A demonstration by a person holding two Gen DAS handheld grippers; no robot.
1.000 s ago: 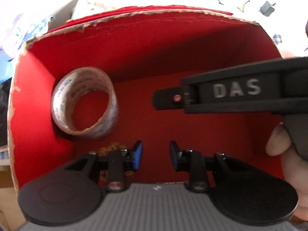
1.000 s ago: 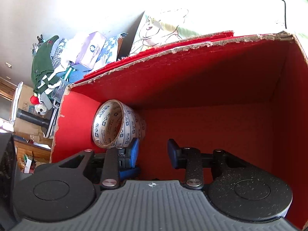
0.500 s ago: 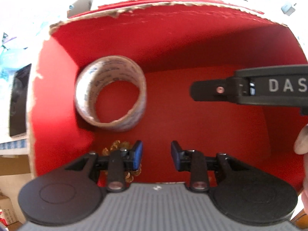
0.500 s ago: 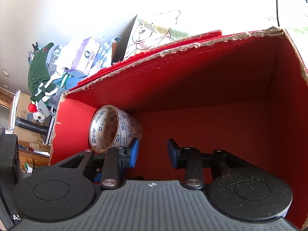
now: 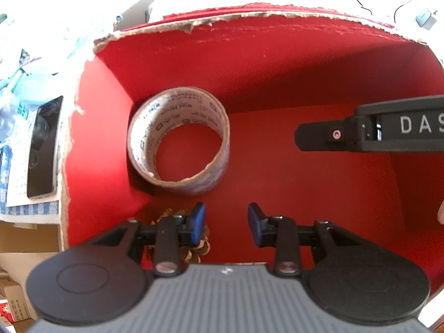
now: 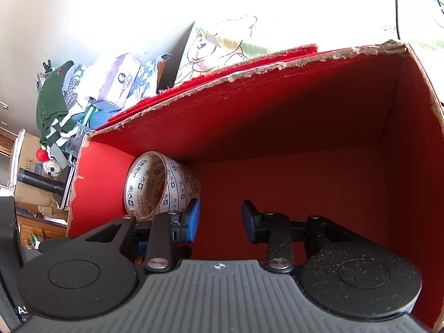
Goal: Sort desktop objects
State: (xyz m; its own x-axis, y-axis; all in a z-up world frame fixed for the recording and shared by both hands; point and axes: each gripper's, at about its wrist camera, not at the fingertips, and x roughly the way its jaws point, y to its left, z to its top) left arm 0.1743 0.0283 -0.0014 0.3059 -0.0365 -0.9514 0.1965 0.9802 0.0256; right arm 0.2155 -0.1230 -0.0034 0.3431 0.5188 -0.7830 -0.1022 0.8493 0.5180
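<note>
A red cardboard box (image 5: 277, 63) with torn edges fills both views (image 6: 305, 127). A roll of printed tape (image 5: 177, 144) leans in its far left corner; it also shows in the right wrist view (image 6: 158, 186). A brown pinecone-like object (image 5: 191, 247) lies on the box floor under my left gripper's left finger. My left gripper (image 5: 226, 223) is open and empty above the box floor. My right gripper (image 6: 220, 220) is open and empty inside the box. Its black body marked "DAS" (image 5: 388, 127) reaches in from the right in the left wrist view.
A black phone (image 5: 43, 147) lies on checked cloth left of the box. A pile of clothes, packets and toys (image 6: 83, 97) and a bear-print cushion (image 6: 219, 47) lie behind the box. Cables (image 6: 396, 5) and a charger (image 5: 426, 19) lie on the white surface beyond.
My left gripper has pulled back and shifted left, so the tape roll sits nearer the view's centre. The right gripper has drawn away to the right. Both stay open.
</note>
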